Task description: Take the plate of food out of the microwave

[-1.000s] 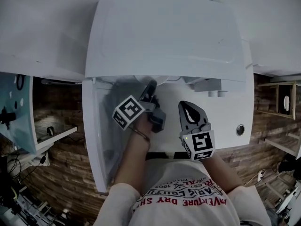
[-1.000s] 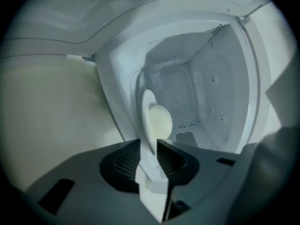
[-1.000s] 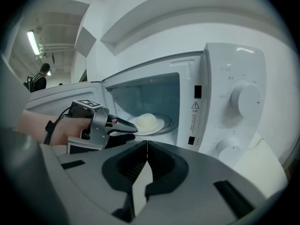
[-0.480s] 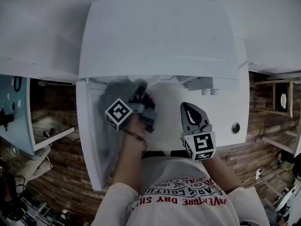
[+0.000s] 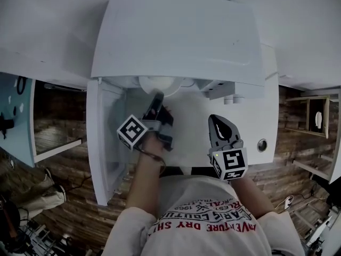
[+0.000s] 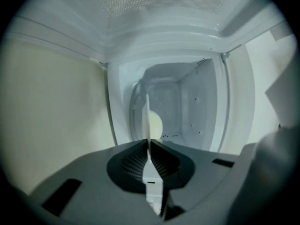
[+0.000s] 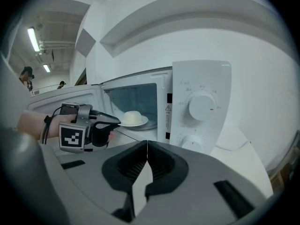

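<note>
The white microwave [image 5: 178, 36] stands with its door [image 5: 104, 143] swung open to the left. A white plate [image 7: 136, 122] carrying a pale domed piece of food [image 7: 131, 116] sits at the mouth of the cavity. My left gripper [image 5: 156, 101] is shut on the plate's near rim. In the left gripper view the plate [image 6: 147, 121] shows edge-on between the pads, with the food [image 6: 156, 124] beyond it. My right gripper [image 5: 222, 135] hangs in front of the control panel, shut with nothing in it [image 7: 147, 146].
The panel's two dials [image 7: 201, 104] are right of the cavity. The open door stands left of my left arm. A white counter [image 5: 197, 137] runs under the microwave. Wooden floor [image 5: 58, 143] and a shelf [image 5: 317, 113] lie to the sides.
The left gripper's jaws have closed on the plate's rim. The plate now shows further out at the cavity's mouth. The right gripper has hardly moved.
</note>
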`<state>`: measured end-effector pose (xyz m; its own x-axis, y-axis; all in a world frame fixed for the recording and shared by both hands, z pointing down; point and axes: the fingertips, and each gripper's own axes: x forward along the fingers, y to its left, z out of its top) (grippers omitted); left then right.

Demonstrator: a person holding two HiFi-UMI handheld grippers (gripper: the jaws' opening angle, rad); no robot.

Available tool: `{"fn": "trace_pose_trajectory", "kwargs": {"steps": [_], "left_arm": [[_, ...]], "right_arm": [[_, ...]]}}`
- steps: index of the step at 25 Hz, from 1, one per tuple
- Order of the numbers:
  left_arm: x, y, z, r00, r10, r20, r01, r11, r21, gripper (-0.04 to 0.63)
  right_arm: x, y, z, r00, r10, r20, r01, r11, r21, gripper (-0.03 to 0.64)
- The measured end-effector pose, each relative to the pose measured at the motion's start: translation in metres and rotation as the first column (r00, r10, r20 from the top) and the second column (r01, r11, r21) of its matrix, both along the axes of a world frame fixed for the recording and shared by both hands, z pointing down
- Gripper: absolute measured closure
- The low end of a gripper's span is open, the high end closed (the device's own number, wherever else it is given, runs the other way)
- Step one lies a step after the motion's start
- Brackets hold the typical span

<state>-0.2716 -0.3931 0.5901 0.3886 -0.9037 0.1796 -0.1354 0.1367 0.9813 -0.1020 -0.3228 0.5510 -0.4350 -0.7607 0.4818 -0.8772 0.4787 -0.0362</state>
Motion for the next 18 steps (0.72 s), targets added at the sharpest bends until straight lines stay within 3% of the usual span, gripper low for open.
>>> {"fn": "trace_pose_trajectory", "kwargs": {"steps": [5, 10, 18], "left_arm": [[0.005, 0.017, -0.019, 1.0, 0.012, -0.009, -0.012, 0.997, 0.07, 0.575], [0.009, 0.047, -0.039, 0.999, 0.023, 0.028, -0.025, 0.997, 0.077, 0.575], [0.034, 0.101, -0.093, 0.996, 0.069, -0.048, -0.062, 0.989, 0.135, 0.575]], "right_arm": [[0.006, 0.002, -0.009, 1.0, -0.02, 0.0, 0.02, 0.999, 0.026, 0.604], [0.011, 0.012, -0.022, 1.0, -0.029, 0.0, 0.029, 0.999, 0.037, 0.604], [0.01, 0.019, -0.059, 0.998, -0.055, 0.041, 0.05, 0.992, 0.115, 0.604]]}}
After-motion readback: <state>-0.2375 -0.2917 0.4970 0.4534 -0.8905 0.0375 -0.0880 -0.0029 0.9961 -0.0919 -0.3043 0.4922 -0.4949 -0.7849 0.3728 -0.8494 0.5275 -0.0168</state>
